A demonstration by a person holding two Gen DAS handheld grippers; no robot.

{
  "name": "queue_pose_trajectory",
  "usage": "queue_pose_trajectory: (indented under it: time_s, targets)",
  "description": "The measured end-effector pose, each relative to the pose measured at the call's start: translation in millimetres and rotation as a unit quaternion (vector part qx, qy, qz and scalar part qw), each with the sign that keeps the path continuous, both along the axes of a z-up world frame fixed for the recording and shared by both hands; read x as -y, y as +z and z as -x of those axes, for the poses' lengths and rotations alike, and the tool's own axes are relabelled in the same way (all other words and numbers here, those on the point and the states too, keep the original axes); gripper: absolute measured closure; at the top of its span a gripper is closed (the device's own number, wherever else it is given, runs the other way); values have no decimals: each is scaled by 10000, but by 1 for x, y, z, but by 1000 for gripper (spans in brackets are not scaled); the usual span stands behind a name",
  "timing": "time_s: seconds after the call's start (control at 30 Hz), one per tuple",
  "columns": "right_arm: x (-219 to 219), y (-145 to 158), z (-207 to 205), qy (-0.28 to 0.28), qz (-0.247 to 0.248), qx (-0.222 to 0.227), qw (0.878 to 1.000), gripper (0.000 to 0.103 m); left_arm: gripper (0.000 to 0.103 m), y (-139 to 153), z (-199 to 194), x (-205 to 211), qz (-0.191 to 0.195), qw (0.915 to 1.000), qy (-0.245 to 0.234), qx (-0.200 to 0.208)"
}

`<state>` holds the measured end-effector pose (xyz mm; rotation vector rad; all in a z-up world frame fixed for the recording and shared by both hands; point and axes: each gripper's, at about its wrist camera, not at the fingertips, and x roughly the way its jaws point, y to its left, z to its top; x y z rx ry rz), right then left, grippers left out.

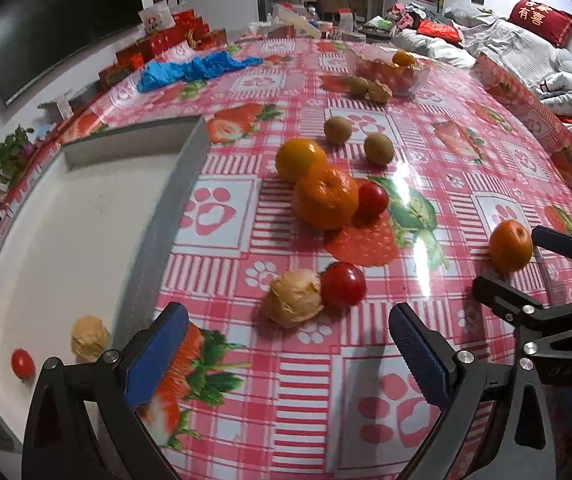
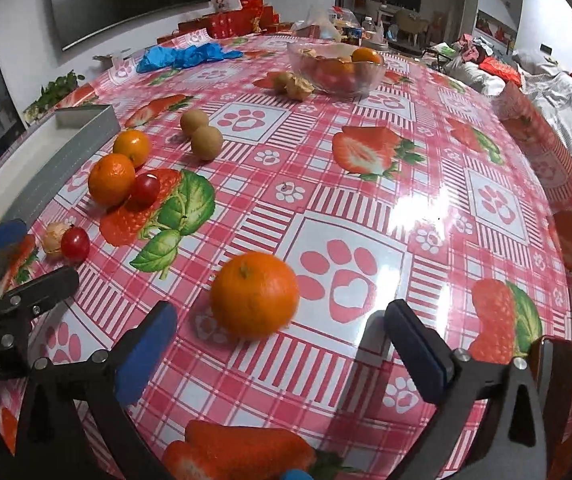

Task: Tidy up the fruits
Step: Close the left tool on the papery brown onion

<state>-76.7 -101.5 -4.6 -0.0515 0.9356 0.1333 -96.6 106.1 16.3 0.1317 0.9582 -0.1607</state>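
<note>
- Ahead of the left gripper (image 1: 288,354), in the left wrist view: a papery husked fruit (image 1: 293,298) is lying touching a cherry tomato (image 1: 343,283), both just beyond the fingertips and slightly inside the span of the jaws, which are standing wide apart and holding nothing.
- Handling, judged: the husk is looking light, dry and crushable; the tomato smooth, thin-skinned and prone to rolling. A soft closing across the widest part of either is advised.
- Farther ahead: two mandarins (image 1: 325,197) and a second tomato are sitting in a cluster, with two kiwis (image 1: 378,148) beyond.
- To the left of the claw: a white tray (image 1: 65,248) is already holding one tomato (image 1: 22,364) and one husked fruit (image 1: 89,338) near its close corner.
- Pose: the left gripper is hovering low over the tablecloth (image 1: 406,160), angled forward and level.
- To its right: the right gripper (image 1: 526,268) is showing spread beside a lone mandarin (image 1: 510,245).
- Just ahead of the right gripper (image 2: 279,350), in the right wrist view: that mandarin (image 2: 254,294) is resting on the cloth between the lines of the parted blue pads (image 2: 145,356), untouched.
- Handling, judged: firm, round, moderately heavy, dimpled peel giving fair grip; take hold across its equator.
- Far ahead: a glass bowl (image 2: 336,68) is holding more fruit.
</note>
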Motion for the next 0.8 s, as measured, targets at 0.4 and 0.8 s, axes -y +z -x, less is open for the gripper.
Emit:
queue_pose_trajectory:
  time_s: [0.4,0.8]
  targets:
    - [-1,0,1,-1,16,9,10000,0,28,-1,-7,9,-247,9986,-451,88]
    - [-1,0,1,-3,16,10,10000,0,64,-1,1,14,116,9983,-577,24]
